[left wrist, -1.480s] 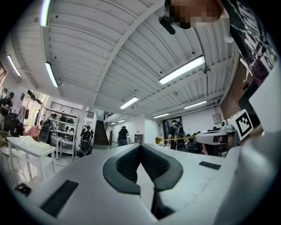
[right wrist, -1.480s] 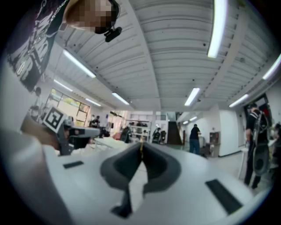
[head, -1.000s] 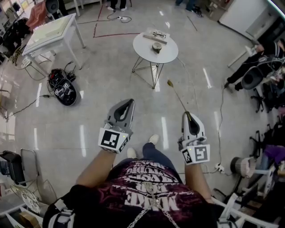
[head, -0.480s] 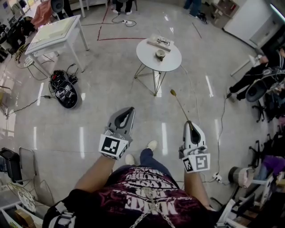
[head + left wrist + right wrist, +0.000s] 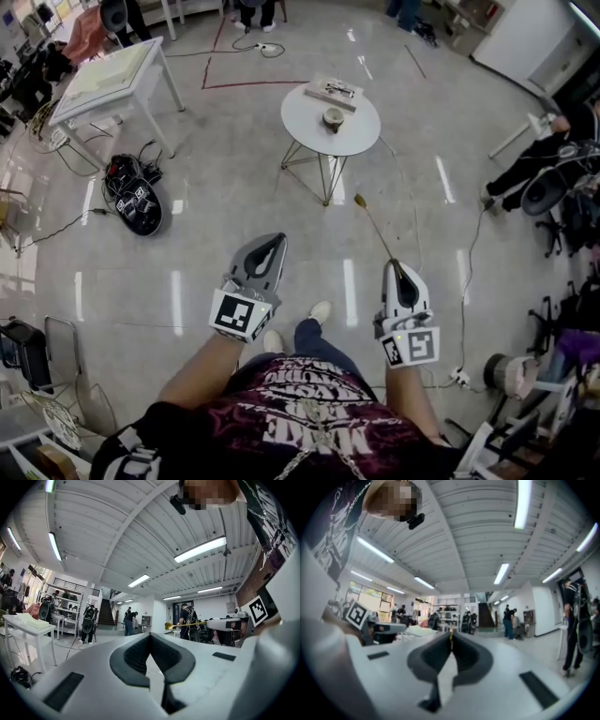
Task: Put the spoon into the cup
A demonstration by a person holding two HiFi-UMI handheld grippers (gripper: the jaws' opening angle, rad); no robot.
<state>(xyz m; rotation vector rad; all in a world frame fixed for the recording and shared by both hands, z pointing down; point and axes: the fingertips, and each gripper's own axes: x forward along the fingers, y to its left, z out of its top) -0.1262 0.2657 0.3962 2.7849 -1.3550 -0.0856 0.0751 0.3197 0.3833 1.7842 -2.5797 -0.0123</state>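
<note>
A small cup (image 5: 332, 117) stands on a round white table (image 5: 305, 105) some way ahead of me across the floor. My right gripper (image 5: 392, 263) is shut on the handle of a long gold spoon (image 5: 373, 225), whose bowl points toward the table. In the right gripper view only a gold sliver of the spoon (image 5: 450, 637) shows between the closed pads of the right gripper (image 5: 451, 633). My left gripper (image 5: 272, 237) is held level beside it, shut and empty. In the left gripper view the left gripper (image 5: 150, 635) has its pads together, and the spoon (image 5: 187, 625) shows off to the right.
A flat tray-like item (image 5: 335, 89) lies on the round table behind the cup. A white rectangular table (image 5: 108, 75) stands at the back left, with a black bag and cables (image 5: 136, 202) on the floor near it. People sit by chairs (image 5: 548, 164) at the right. A cable (image 5: 467, 253) runs over the floor.
Both grippers have drifted a little lower in the head view, side by side. The right one still holds the spoon. The round table has shifted slightly in view.
</note>
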